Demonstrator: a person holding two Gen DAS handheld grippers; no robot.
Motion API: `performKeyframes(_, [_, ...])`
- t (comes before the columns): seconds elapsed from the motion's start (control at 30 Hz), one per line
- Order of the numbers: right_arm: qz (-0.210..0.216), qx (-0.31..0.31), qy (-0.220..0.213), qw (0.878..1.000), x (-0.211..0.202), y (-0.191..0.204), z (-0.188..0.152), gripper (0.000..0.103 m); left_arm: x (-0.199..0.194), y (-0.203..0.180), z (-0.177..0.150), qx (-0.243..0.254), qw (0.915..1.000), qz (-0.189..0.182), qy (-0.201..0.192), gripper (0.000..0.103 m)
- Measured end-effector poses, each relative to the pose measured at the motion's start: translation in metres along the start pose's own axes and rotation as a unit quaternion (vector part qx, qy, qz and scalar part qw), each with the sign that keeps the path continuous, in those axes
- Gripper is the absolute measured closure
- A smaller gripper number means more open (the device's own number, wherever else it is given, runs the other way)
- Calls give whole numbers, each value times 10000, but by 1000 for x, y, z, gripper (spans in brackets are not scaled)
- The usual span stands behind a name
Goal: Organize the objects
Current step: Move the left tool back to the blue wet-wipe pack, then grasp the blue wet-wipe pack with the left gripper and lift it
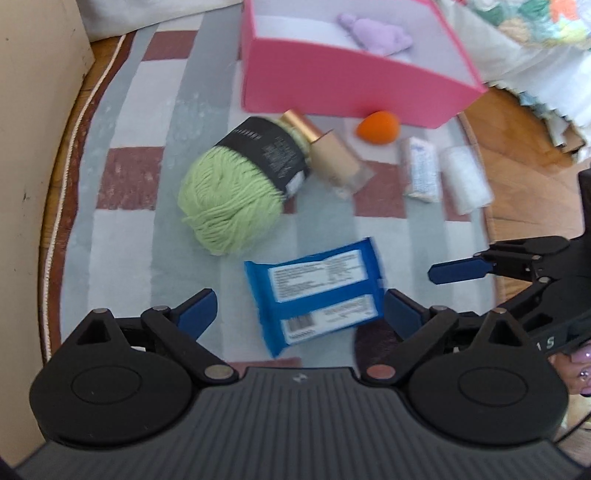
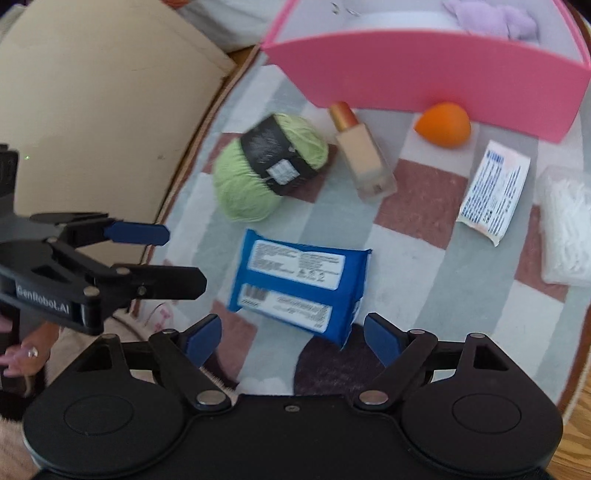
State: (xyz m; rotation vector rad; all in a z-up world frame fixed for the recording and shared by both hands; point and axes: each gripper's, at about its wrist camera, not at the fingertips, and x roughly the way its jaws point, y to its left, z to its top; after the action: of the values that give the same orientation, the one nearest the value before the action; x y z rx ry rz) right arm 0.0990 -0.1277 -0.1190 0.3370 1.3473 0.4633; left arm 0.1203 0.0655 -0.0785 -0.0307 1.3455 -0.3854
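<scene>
A blue wipes pack (image 1: 314,291) (image 2: 299,284) lies flat on the checked rug (image 1: 129,206). My left gripper (image 1: 300,308) hangs open just above it, one blue pad on each side, with no pad touching it. My right gripper (image 2: 293,334) is also open, over the pack's near corner. Behind the pack lie a green yarn ball (image 1: 229,195) (image 2: 258,173), a beige foundation bottle (image 1: 332,155) (image 2: 364,158) and an orange sponge (image 1: 378,125) (image 2: 443,123). A pink box (image 1: 351,81) (image 2: 443,70) stands behind them, with a purple plush toy (image 1: 376,33) inside.
A white printed sachet (image 2: 493,192) and a clear bag of cotton swabs (image 2: 565,225) lie on the right of the rug. A beige cardboard panel (image 2: 92,110) stands at the left. Wooden floor (image 1: 524,166) shows past the rug's right edge. A hand (image 2: 26,354) holds the left gripper.
</scene>
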Motion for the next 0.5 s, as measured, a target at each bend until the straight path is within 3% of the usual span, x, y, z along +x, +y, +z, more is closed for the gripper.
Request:
performKeyframes(0.1, [-326,-272,-127,9990,18,5,-4,18,14,3,-2,-73,9999,126,-36,8])
performKeyframes(0.27, [-499,-398,-232,9977,37,6,-15,20,35,9,-9,-254,9996,149,36,20])
performKeyframes(0.43, [-619,-247,-449,9968,44,-1,-25,21,43,27,-13,-649,9969,-452,-38,38])
performKeyframes(0.5, [-668,-285,-518,9960,46,0,-27,20,42,31,-14,-695,9965,-439,-157,41])
